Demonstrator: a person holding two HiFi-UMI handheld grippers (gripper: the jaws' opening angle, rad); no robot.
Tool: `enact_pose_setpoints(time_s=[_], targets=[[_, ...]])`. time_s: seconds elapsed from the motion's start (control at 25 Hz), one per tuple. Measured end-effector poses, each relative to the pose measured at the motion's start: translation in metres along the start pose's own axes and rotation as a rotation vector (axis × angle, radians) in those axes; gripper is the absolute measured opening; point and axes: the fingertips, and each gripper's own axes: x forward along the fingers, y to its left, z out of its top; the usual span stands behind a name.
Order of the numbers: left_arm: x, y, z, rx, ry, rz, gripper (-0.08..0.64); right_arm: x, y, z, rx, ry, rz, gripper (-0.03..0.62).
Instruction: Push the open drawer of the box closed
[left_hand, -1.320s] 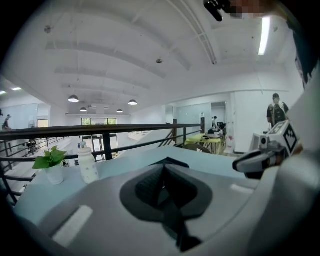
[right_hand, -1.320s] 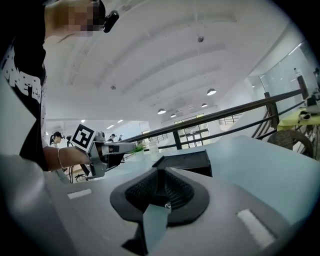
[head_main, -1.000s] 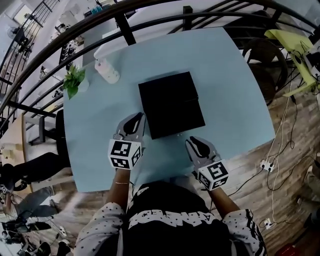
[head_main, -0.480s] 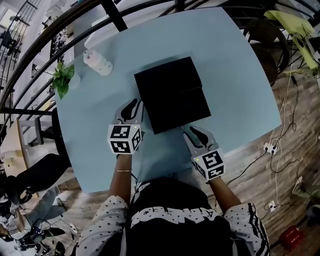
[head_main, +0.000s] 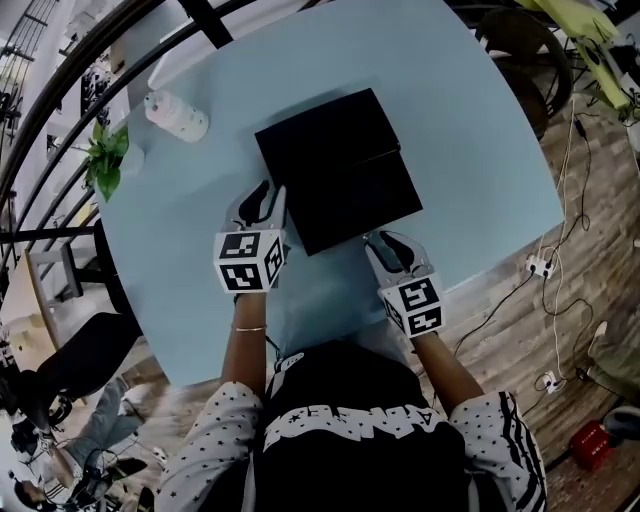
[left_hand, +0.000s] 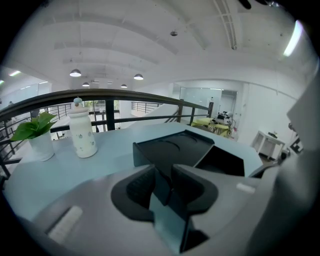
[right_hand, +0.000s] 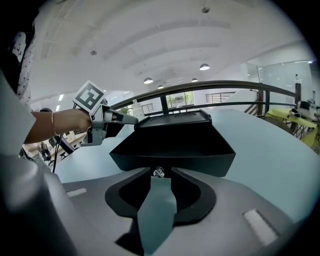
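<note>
A black box (head_main: 318, 135) lies on the light blue table (head_main: 470, 150), its open drawer (head_main: 365, 205) pulled out toward me. The drawer front (right_hand: 172, 150) fills the right gripper view, with a small clear knob (right_hand: 158, 172) at its lower middle. My right gripper (head_main: 393, 248) is up against that front. Its jaws are opening, and the knob sits between the tips (right_hand: 160, 176) without being pinched. My left gripper (head_main: 265, 200) is beside the box's near left corner (left_hand: 150, 155), jaws slightly apart and empty (left_hand: 162, 172). It also shows in the right gripper view (right_hand: 122, 119).
A white bottle (head_main: 175, 113) and a small potted plant (head_main: 105, 155) stand at the table's far left. A dark railing (head_main: 200, 20) curves behind the table. Cables and a power strip (head_main: 540, 265) lie on the wooden floor at the right.
My right gripper has moved in toward the drawer front. The left gripper keeps its place beside the box. The head camera has shifted, so the table sits higher in view.
</note>
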Motion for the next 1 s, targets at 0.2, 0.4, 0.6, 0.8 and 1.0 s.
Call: enact_pose_setpoints(time_s=[0.2, 0.4, 0.6, 0.8, 1.0], targets=[[0.004, -0.003, -0.009, -0.008, 0.037, -0.002, 0.0, 0.007, 0.002, -0.004, 0.003, 0.023, -0.018, 0.12], [0.002, -0.004, -0.011, -0.059, 0.027, -0.01, 0.0, 0.012, 0.008, -0.01, -0.011, 0.055, -0.024, 0.12], [0.002, -0.003, -0.012, -0.058, 0.018, -0.001, 0.0, 0.017, 0.006, -0.013, 0.004, 0.074, -0.05, 0.075], [0.001, -0.003, -0.011, -0.058, 0.015, -0.009, 0.0, 0.016, 0.007, -0.012, -0.011, 0.085, -0.053, 0.069], [0.001, -0.002, -0.011, -0.048, 0.018, -0.012, 0.0, 0.017, 0.012, -0.006, -0.016, 0.076, -0.051, 0.069]])
